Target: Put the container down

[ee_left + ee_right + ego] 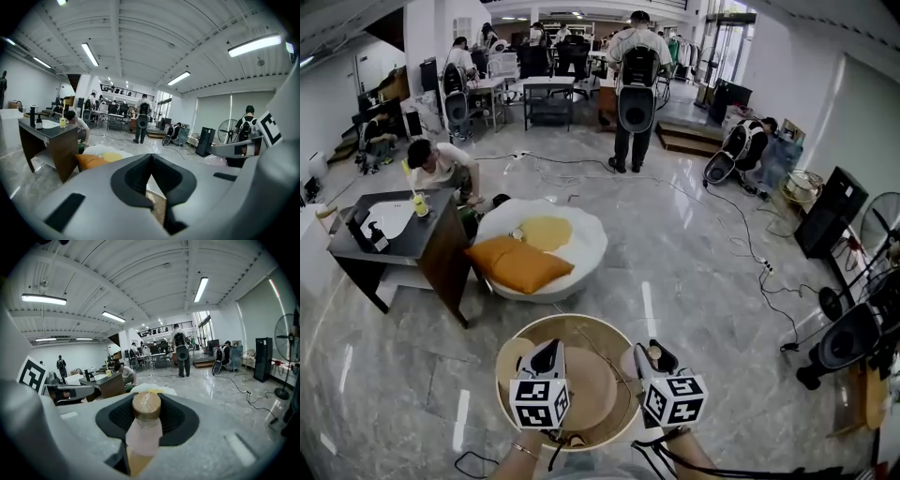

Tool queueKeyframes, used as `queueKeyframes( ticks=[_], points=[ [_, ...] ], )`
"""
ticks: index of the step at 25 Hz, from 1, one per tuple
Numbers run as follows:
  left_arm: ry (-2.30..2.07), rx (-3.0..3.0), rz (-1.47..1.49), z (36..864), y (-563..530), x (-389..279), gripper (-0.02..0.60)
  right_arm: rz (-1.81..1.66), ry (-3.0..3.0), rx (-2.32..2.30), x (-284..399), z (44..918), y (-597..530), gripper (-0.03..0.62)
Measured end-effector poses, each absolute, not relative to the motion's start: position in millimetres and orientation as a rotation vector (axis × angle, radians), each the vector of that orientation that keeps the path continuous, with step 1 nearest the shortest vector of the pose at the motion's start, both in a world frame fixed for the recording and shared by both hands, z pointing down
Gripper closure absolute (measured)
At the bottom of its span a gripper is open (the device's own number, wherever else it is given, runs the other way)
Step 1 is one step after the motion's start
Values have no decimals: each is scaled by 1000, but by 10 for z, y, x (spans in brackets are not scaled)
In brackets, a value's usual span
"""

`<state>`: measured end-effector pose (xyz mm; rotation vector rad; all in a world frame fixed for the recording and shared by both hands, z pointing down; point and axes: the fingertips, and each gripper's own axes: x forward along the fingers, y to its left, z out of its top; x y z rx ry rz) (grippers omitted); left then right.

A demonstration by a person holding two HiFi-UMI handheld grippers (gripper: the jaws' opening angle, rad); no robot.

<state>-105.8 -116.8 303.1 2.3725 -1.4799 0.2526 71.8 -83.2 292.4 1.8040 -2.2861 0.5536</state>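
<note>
A person carries a round, shallow wooden container (577, 319) above the marble floor, held on the near side of a white floor bed (586, 246). The left gripper (549, 350) has its jaws drawn narrow and pinched on the container's left rim. The right gripper (657, 356), on the side of the container away from the left one, is clamped on a pale bottle (145, 427) with a wooden cap, standing upright between its pads at the container's right edge. Two orange pillows (520, 265) and a yellow cushion (544, 232) lie on the bed. A dark desk (403, 234) stands just left of the bed, with a person (441, 164) crouching behind it. Well beyond the bed, another person (636, 84) wearing a backpack stands facing away.
</note>
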Motion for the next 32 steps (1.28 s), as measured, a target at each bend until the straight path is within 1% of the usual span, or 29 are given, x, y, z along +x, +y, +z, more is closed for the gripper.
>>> queueKeyframes(
  ticks=[9,21,32],
  points=[
    [-1451,2336,306,3296,-1459,-909,584,592,-2258,1800,880,3109,-1113,464],
    [-1475,2292,307,3320,-1529,-626,586,637,-2250,1698,1105,3303,-1243,464],
    [-1412,2241,419,3836,-1586,-415,586,696,-2188,1696,1334,3678,-1266,464]
  ],
)
